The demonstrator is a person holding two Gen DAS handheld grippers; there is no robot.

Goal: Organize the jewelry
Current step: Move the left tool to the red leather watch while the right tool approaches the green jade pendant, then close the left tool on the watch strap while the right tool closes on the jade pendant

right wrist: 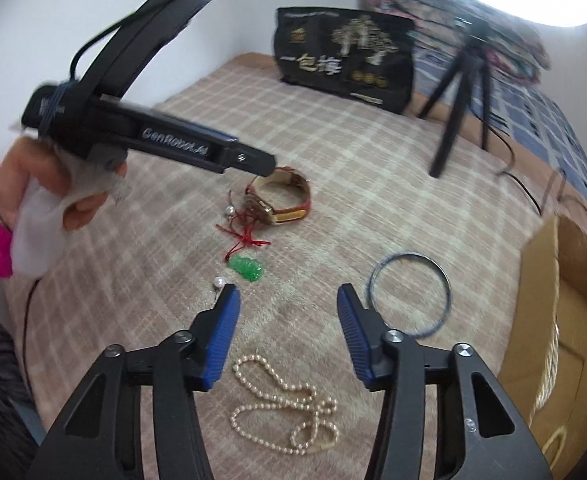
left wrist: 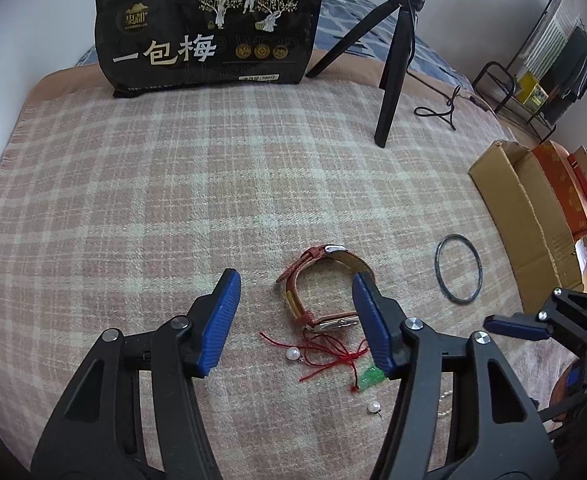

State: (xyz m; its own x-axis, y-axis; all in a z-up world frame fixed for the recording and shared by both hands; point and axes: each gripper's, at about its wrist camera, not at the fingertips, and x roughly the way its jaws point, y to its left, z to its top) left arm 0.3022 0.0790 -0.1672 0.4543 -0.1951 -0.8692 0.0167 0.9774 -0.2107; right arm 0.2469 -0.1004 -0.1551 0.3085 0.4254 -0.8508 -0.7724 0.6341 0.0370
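- Black snack bag (left wrist: 209, 28) at the bed's far edge reads "一包梅".
- Left gripper (left wrist: 295, 322), marked "GenRobot.AI", gapes over the red-strapped watch (left wrist: 325, 292), gripping nothing.
- Right gripper (right wrist: 287, 334) hangs part-open and empty above the pearl necklace (right wrist: 285, 408); dark bangle (right wrist: 409, 294) just right.

We see lots of bare room on the pink checked blanket (left wrist: 133, 200) to the left and in the middle. Far back, a big black snack bag (left wrist: 209, 28) and a black three-legged stand (left wrist: 393, 60) block the way. On the right, an open brown cardboard box (left wrist: 533, 216) walls off the edge. A thin dark ring bangle (left wrist: 459, 268) lies near the box.
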